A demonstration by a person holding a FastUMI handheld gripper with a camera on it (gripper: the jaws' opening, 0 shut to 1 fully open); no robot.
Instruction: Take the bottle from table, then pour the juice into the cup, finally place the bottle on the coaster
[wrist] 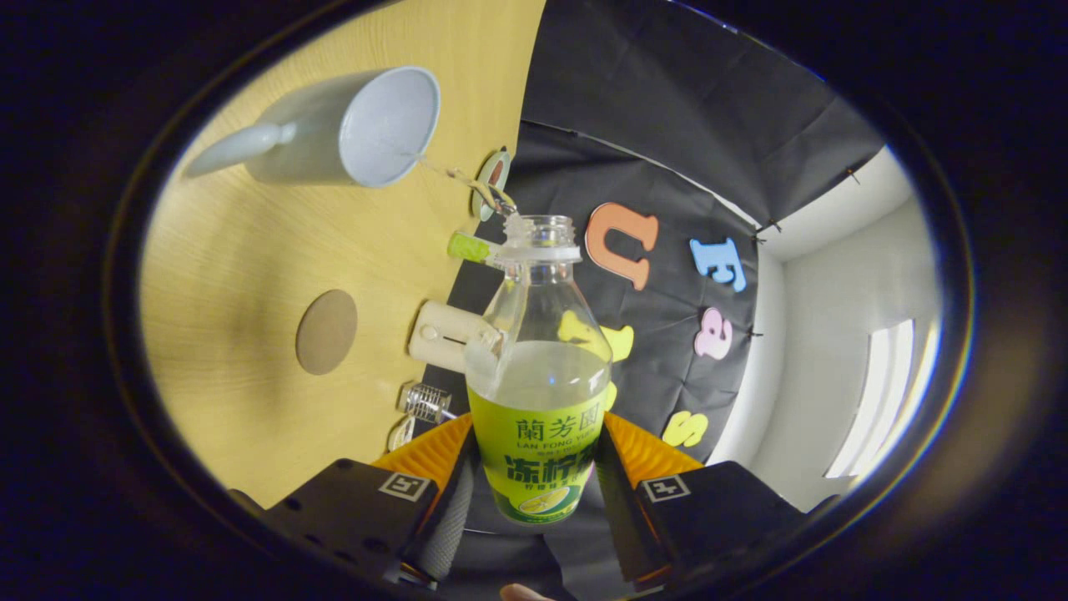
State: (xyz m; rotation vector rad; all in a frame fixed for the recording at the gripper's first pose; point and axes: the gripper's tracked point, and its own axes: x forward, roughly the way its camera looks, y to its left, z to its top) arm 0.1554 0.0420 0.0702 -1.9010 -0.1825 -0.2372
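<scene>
Between the fingers point(534, 492) we hold a clear plastic bottle point(538, 367) with a green and yellow label, uncapped, both fingers pressed against its labelled lower body, one on each side. The bottle's long axis runs straight ahead of the fingers, base back between them and open neck pointing forward. We have it rolled over sideways, so the light wooden desk point(250, 292) stands like a wall beside the bottle and the pale juice lies slanted in its lower half, short of the neck.

Out from the bottle's neck, toward the desk, sits a pale blue-grey ceramic cup point(350, 129) with a handle, its open mouth turned our way. A thin stream of juice point(467, 179) runs from the bottle's lip to the cup's rim, so we judge the pouring step to be under way. What the move turns on is that the neck stays lined up with the cup's mouth: the stream lands right at the near rim, and a small drift could send it onto the desk.

A round brown coaster point(326, 331) lies flat on the desk beside the bottle's middle, well apart from the cup. It is bare. Bringing the bottle upright and over to it is the step left.
</scene>
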